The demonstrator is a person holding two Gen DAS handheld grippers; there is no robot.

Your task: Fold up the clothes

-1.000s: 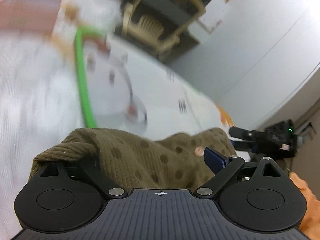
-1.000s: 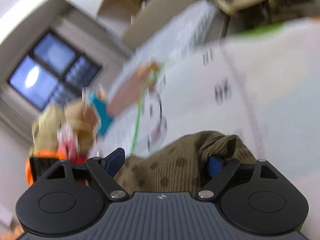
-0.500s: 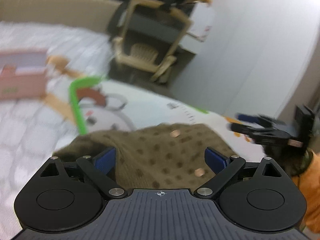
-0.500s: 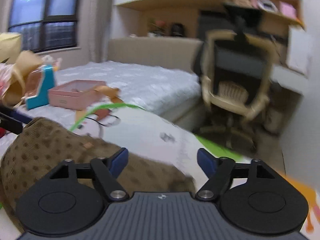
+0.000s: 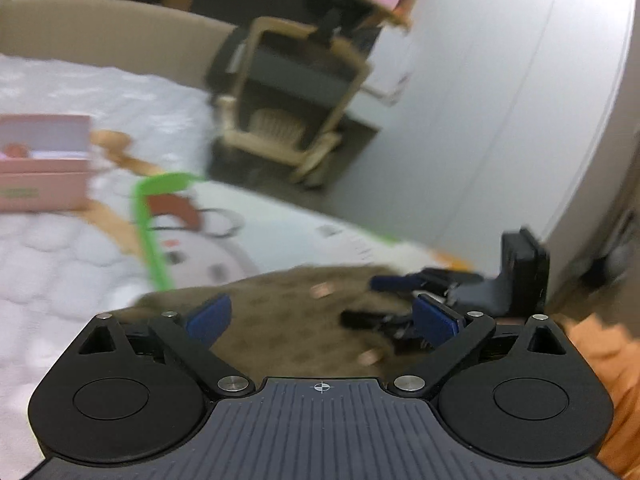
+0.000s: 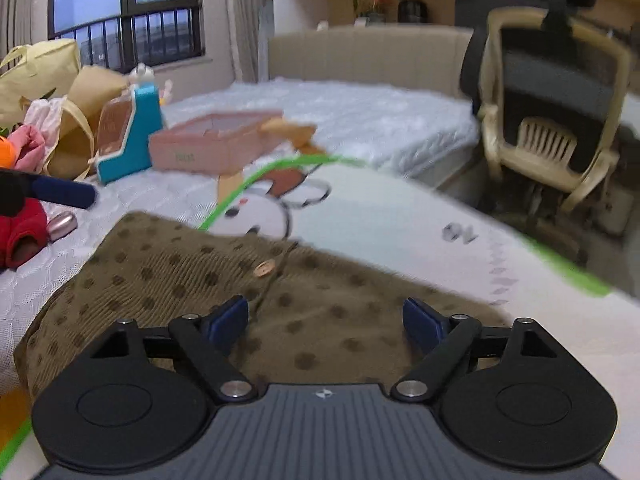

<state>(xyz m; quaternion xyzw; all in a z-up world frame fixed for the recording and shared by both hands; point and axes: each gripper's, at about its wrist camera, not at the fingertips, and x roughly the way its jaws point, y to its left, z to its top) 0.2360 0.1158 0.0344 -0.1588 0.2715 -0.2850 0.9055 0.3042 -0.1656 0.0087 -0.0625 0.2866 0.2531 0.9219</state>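
Left gripper [image 5: 322, 318] now stands wide, with nothing between its blue pads; one second ago it was closed on a fold of the brown garment [image 6: 200, 280], and half a second ago it was already apart. Right gripper [image 6: 326, 320] is also wide and holds nothing, while one second ago the cloth was bunched between its fingers. The garment, olive-brown corduroy with dark dots and a small button [image 6: 263, 269], now lies spread on the cartoon mat [image 6: 380, 220] on the bed, flat under both grippers, no longer lifted in a lump. In the left view the right gripper [image 5: 404, 300] shows over the far right part of the garment [image 5: 280, 312], nearer than half a second ago; this part is blurred. Both cameras are now level, whereas one second ago the views were strongly tilted. Behind the mat stands a pink box [image 6: 216, 148] on the white bedspread, with a teal box [image 6: 136, 136] to its left. An orange cloth [image 5: 600, 360] lies at the right edge of the left view. A beige chair [image 6: 552, 128] stands beside the bed.
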